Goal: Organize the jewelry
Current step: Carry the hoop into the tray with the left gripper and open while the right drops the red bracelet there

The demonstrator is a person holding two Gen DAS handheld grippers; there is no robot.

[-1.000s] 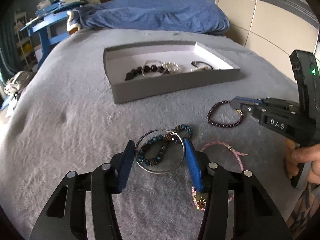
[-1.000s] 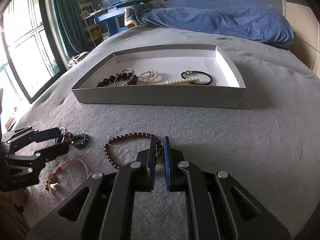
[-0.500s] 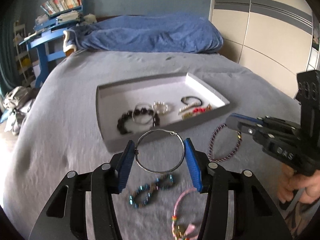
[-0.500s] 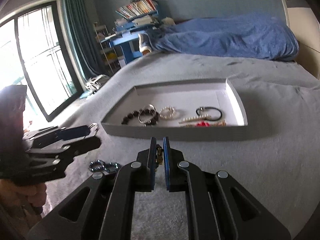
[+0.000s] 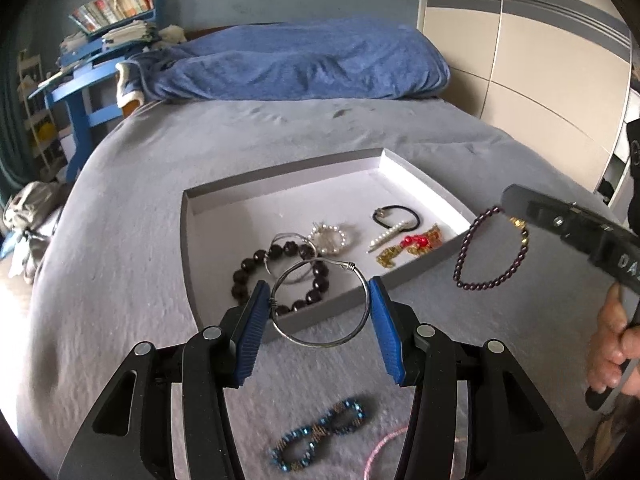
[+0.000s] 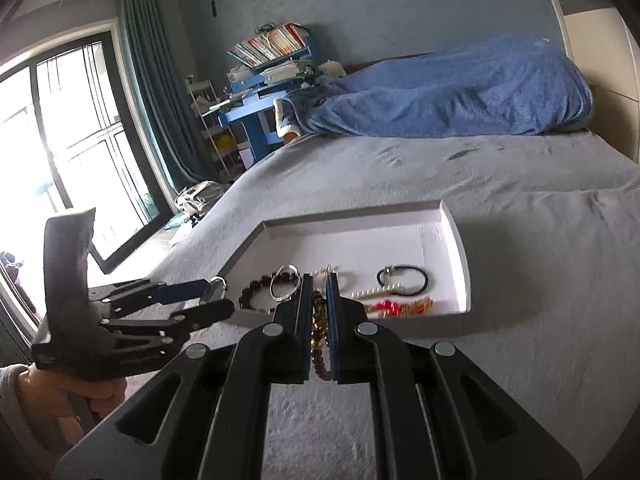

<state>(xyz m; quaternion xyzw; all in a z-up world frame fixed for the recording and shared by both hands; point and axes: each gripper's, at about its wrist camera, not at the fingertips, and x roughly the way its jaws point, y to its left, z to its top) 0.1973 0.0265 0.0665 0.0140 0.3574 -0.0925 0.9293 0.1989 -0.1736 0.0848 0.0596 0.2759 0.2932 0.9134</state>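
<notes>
My left gripper [image 5: 318, 310] is shut on a silver wire bangle [image 5: 320, 342], held in the air just before the near wall of the grey tray [image 5: 424, 268]. My right gripper [image 6: 319, 296] is shut on a dark purple bead bracelet [image 5: 490, 282] with gold beads; the bracelet hangs from it to the right of the tray. The right gripper also shows in the left wrist view [image 5: 506, 202]. The tray holds a black bead bracelet [image 5: 248, 266], a pearl piece [image 5: 330, 238], a black hair tie [image 5: 396, 216] and a red and gold piece [image 5: 416, 242].
A blue bead bracelet [image 5: 318, 434] and a pink cord bracelet [image 5: 382, 446] lie on the grey bed cover below my left gripper. A blue blanket [image 5: 296, 66] lies at the head of the bed. A wardrobe [image 5: 540, 60] stands at the right, a window [image 6: 60, 152] at the left.
Both grippers have lifted their pieces off the bed cover and moved toward the tray. The bangle and the purple bracelet now hang in the air by the tray's near edge.
</notes>
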